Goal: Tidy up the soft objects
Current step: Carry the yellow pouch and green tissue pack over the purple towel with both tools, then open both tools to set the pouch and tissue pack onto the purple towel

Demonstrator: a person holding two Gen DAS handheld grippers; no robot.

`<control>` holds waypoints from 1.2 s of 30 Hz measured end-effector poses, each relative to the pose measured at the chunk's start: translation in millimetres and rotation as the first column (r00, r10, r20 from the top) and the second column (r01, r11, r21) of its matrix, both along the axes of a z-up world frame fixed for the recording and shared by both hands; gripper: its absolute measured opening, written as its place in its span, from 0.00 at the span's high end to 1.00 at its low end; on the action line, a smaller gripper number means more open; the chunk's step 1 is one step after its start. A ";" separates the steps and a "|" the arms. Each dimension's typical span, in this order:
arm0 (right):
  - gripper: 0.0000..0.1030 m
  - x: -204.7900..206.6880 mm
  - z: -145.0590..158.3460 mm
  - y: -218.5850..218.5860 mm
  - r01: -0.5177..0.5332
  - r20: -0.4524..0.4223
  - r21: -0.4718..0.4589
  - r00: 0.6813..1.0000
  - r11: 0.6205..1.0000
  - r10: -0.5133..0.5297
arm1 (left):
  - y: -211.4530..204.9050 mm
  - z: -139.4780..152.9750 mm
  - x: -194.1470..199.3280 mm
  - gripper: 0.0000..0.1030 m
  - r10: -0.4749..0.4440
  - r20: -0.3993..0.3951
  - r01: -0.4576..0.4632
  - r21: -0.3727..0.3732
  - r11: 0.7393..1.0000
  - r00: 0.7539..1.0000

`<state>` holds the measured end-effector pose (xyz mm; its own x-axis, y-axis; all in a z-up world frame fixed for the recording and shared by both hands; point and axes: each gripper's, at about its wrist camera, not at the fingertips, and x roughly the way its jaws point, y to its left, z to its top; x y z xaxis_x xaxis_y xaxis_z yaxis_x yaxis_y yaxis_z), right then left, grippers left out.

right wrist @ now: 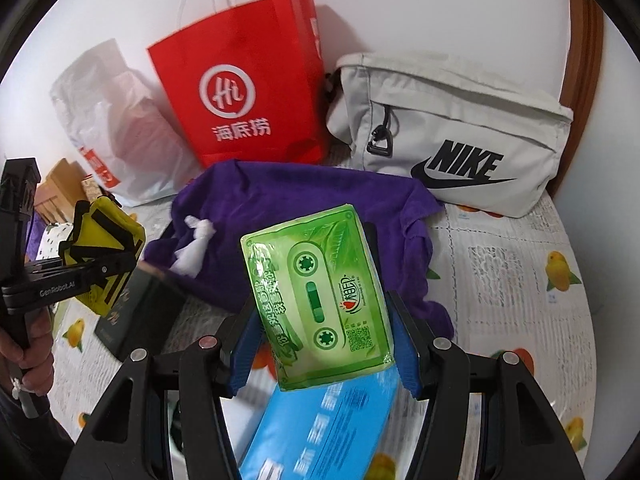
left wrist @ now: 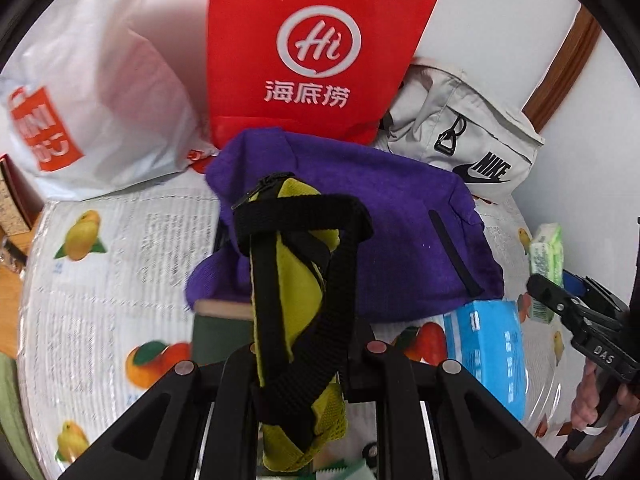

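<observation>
While both tools are loaded and lifted, the step in hand looks like carrying: each soft item is picked up and not yet put down. On the left, the left gripper (left wrist: 304, 364) has its fingers clamped on a yellow pouch (left wrist: 296, 292) with a black strap (left wrist: 340, 276) looped over it; the pouch hangs above the desk (left wrist: 120, 264), in front of the purple cloth (left wrist: 384, 224). Its mesh fabric sags and folds, so it will likely swing when moved. Behind stand a white plastic bag (left wrist: 100, 92), a red paper bag (left wrist: 308, 52) and a grey Nike bag (left wrist: 472, 140).

On the right, the right gripper (right wrist: 324, 312) has its blue-padded fingers closed on a green tissue pack (right wrist: 320, 304), held tilted above a blue pack (right wrist: 320, 432) and the purple cloth. The pack's glossy wrapper dents slightly at the sides, so it is soft and could slip.

Next, I judge, each item needs a destination, probably one of the bags at the back or a tidy group on the desk; that calls for lowering each one fully before the fingers part, and keeping the strap from catching on the cloth
</observation>
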<state>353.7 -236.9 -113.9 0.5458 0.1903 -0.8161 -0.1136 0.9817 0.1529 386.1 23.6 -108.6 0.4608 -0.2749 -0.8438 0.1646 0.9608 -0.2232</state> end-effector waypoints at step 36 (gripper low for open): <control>0.41 97.0 -92.3 12.3 -0.051 -0.236 -0.041 0.971 0.998 0.040 | -58.2 -73.7 103.9 0.75 -0.076 -0.181 0.084 0.038 0.996 0.981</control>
